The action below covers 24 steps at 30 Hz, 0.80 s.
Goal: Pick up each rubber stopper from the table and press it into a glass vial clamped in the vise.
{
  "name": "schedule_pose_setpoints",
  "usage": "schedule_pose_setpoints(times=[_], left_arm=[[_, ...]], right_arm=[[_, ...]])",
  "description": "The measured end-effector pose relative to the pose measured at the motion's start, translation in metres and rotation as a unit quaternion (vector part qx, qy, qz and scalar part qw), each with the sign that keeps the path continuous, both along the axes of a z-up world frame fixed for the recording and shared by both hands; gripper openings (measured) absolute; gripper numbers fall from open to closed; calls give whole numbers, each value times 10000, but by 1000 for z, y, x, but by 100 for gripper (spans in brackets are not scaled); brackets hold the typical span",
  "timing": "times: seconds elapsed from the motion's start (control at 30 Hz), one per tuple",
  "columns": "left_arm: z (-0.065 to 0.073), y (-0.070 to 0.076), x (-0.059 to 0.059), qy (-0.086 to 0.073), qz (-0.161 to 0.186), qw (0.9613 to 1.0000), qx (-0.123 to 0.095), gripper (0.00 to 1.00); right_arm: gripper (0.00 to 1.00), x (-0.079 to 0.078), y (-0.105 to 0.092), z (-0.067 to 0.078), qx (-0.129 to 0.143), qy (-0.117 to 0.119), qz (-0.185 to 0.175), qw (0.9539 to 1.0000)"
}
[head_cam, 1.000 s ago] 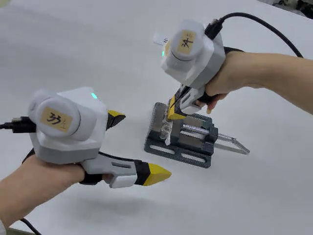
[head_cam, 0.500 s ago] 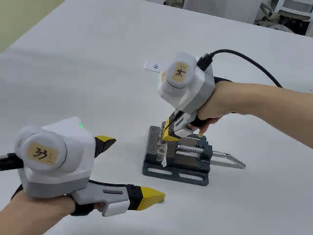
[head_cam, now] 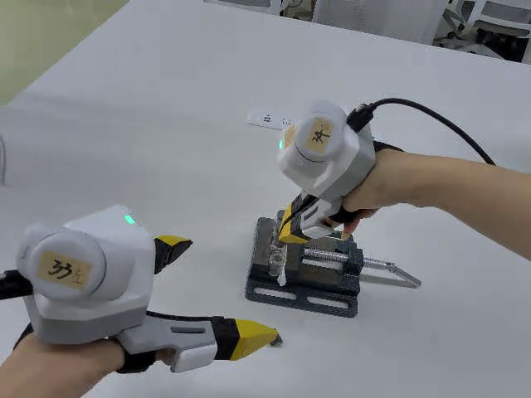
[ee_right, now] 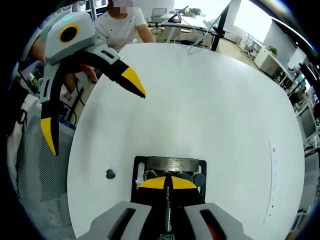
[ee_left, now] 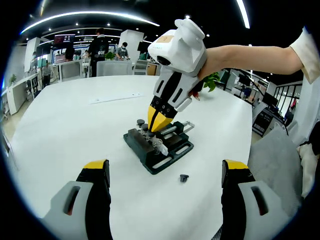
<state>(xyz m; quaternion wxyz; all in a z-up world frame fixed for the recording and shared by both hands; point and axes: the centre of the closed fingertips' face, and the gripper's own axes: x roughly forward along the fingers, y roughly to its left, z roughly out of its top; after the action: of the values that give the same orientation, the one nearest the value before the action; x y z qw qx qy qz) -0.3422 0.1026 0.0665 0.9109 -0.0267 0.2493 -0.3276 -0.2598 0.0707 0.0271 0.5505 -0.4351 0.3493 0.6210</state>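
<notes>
**Hovering over the vise (head_cam: 303, 294), right gripper (head_cam: 290, 230) closed**

The right gripper's yellow tips are pressed together and point down just above the front end of the vise. A glass vial (head_cam: 275, 264) stands clamped there between the vise's jaws. In the right gripper view the closed tips cover the middle of the vise, with a clear vial mouth to their left and a dark-topped vial (ee_right: 199, 178) to their right. Whether anything is pinched between the tips cannot be told.

The left gripper (head_cam: 220, 290) is held low and close to the person, well apart from the vise, with its jaws spread wide. One loose rubber stopper (ee_left: 184, 177) lies on the white table (head_cam: 149, 124) near the vise, between it and the left gripper. A white strip (head_cam: 270, 118) lies farther off, beyond the vise.
</notes>
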Motion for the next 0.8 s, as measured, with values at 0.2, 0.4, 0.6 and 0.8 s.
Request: schedule_pose_setpoints(times=[0.2,0.4,0.6,0.8], left_arm=[[-1,1,0,14,16,10000,-5,92],[-2,2,0,22,4,10000,-13,92],[-1,1,0,1,-14,10000,-17,92],[1,-1,-2,-13,-50,10000,1,92]], right_arm=[[0,-2,-9,4,23,-14,15,10000],[12,-9,-12,13,344,25,-60,9994],[33,-20,-17,15,664,55,-171,9976],[44,-41,-25,13,906,212,-136,9956]])
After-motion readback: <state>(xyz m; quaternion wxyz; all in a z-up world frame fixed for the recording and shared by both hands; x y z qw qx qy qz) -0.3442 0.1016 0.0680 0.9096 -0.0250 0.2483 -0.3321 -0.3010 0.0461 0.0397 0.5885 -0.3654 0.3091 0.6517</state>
